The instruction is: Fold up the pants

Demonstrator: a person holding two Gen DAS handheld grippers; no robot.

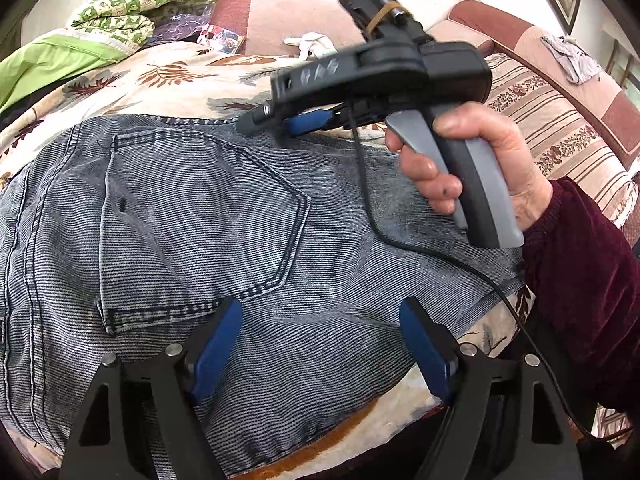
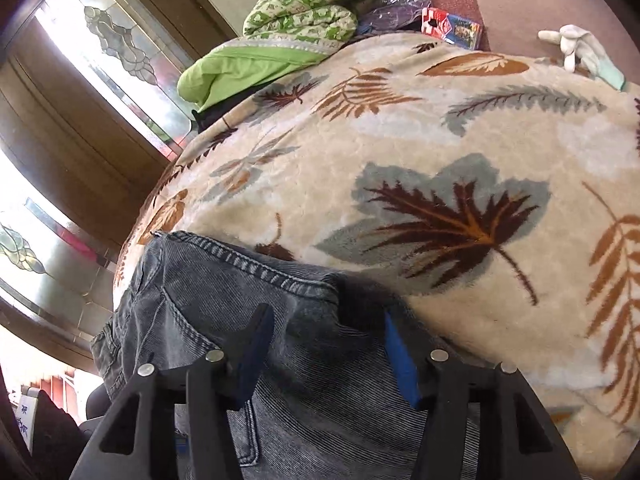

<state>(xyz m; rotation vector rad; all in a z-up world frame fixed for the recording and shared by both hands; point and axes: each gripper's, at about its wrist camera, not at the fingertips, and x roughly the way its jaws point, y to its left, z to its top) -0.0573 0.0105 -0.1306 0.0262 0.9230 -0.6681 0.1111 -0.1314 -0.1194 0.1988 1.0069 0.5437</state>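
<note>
So the pants (image 1: pixel 192 232) are grey-blue washed denim, lying folded on a cream blanket (image 2: pixel 460 168) with brown and grey leaf prints, back pocket (image 1: pixel 200 216) facing up. The left gripper (image 1: pixel 320 320) hangs over the near part of the denim with its blue pads (image 1: pixel 218 350) set wide apart, nothing between them, and they don't look like they're pressing on the cloth. The right gripper (image 2: pixel 326 334) is at the far edge of the pants, right by the stitched hem, jaws partly apart; the fabric sits under and between the pads but isn't pinched (pretty shadowy down there though). From the left camera you can see the hand (image 1: pixel 472 168) squeezing the grey handle of the right gripper, dark red sleeve (image 1: pixel 584 280) and a black cable (image 1: pixel 400 236) trailing across the jeans. Far side of the blanket there's a green patterned quilt (image 2: pixel 308 4), a white glove (image 2: pixel 576 48), and a small colourful box (image 2: pixel 452 28). A striped sofa (image 1: pixel 560 132) is off to the right.
</note>
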